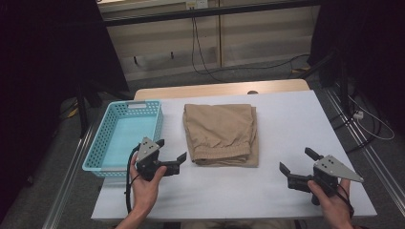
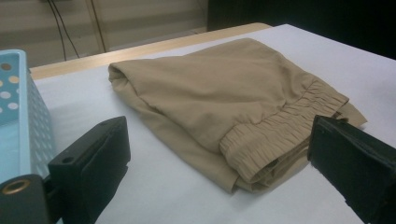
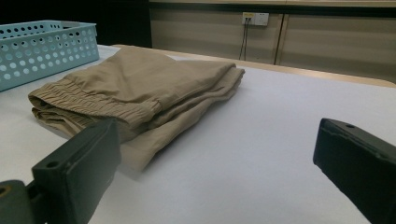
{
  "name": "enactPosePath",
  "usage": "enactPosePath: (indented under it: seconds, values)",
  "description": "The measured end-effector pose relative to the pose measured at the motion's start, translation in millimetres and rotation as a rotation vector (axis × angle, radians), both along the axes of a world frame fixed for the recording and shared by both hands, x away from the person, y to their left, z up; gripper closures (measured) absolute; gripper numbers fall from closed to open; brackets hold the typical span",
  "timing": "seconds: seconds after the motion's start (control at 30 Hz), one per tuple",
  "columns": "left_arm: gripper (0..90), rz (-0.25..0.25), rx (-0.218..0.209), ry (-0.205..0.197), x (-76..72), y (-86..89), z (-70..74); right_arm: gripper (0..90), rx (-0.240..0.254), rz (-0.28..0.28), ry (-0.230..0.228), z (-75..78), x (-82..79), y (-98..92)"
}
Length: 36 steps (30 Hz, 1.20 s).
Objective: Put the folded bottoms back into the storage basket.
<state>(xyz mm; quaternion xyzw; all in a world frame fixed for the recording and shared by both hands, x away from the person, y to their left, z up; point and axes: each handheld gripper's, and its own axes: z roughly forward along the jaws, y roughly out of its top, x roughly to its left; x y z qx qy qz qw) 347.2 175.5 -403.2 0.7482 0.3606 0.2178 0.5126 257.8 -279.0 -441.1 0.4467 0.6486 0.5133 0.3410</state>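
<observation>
A: Fabric? 
B: Tan folded shorts (image 1: pixel 222 133), soft woven cloth, gathered elastic waistband nearest the person, lay mid-desk (image 1: pixel 296 124) beside perforated blue plastic basket (image 1: pixel 125 136).
A: Grippers?
B: Left hand-held gripper (image 1: pixel 171 151) and right hand-held gripper (image 1: pixel 297 161) both gaped wide, holding nothing, near shorts.

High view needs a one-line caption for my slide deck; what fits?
Open left gripper and right gripper flank folded tan shorts beside a blue basket.
</observation>
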Motion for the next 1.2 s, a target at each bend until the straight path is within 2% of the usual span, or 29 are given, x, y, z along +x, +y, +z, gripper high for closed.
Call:
enactPosePath:
  seconds: [0.03,0.13,0.2,0.23,0.37,0.4,0.53,0.67,0.73,0.77,0.8,0.87,0.97,1.0,1.03,1.07,1.1,1.2]
  values:
    - [5.3,-0.002,0.005,0.004,1.2,-0.4,1.1,1.1,-0.001,-0.001,0.001,0.0,0.0,0.2]
    - [5.5,-0.023,-0.022,0.026,5.3,-1.5,3.9,1.1,0.001,0.0,0.005,0.0,0.0,0.4]
    - [6.0,-0.023,-0.017,0.022,9.0,-3.1,7.0,1.1,-0.005,-0.002,0.004,-0.2,0.5,0.2]
    - [6.3,-0.014,-0.006,0.007,12.7,-4.9,8.6,1.1,-0.004,-0.001,0.005,-0.3,0.7,0.2]
    - [6.6,-0.018,-0.004,0.02,18.8,-6.8,8.7,1.2,-0.003,0.002,0.004,-0.4,1.1,0.5]
    - [6.8,-0.017,0.011,0.025,22.1,-8.2,7.7,1.1,-0.003,0.003,0.005,-0.5,1.3,0.8]
    - [8.0,-0.02,-0.008,0.039,31.4,-9.2,8.6,1.2,-0.001,0.007,0.007,-0.8,1.9,1.0]
    - [7.5,-0.028,0.001,0.027,38.1,-11.4,12.6,1.2,0.0,0.007,0.008,-0.7,1.8,1.3]
    - [6.3,-0.034,-0.017,0.045,47.8,-13.7,13.7,1.2,0.001,0.011,0.008,-0.8,2.1,1.3]
    - [6.3,-0.034,-0.017,0.045,47.8,-13.7,13.7,1.2,0.001,0.012,0.008,-0.8,2.1,1.5]
    - [6.3,-0.02,-0.005,0.051,50.2,-14.8,13.7,1.2,0.001,0.012,0.008,-0.8,2.1,1.5]
    - [6.8,-0.032,0.024,0.075,58.1,-18.2,13.6,1.2,-0.001,0.013,0.007,-0.8,2.2,1.7]
    - [6.8,-0.03,0.042,0.083,63.4,-22.5,13.9,1.2,-0.001,0.012,0.008,-0.9,2.4,1.6]
    - [6.9,-0.03,0.042,0.083,63.4,-22.5,13.9,1.2,-0.001,0.012,0.008,-0.9,2.4,1.6]
    - [7.0,-0.029,0.044,0.11,66.3,-24.4,16.0,1.2,-0.001,0.013,0.008,-0.9,2.5,1.6]
    - [8.0,-0.029,0.044,0.11,66.3,-24.4,16.0,1.2,-0.001,0.013,0.008,-0.9,2.5,1.8]
    - [8.0,-0.039,0.044,0.128,67.9,-25.2,17.6,1.2,-0.001,0.013,0.008,-0.9,2.5,1.8]
    - [8.6,-0.03,0.037,0.139,76.5,-29.1,19.6,1.2,-0.003,0.014,0.01,-1.0,2.6,2.1]
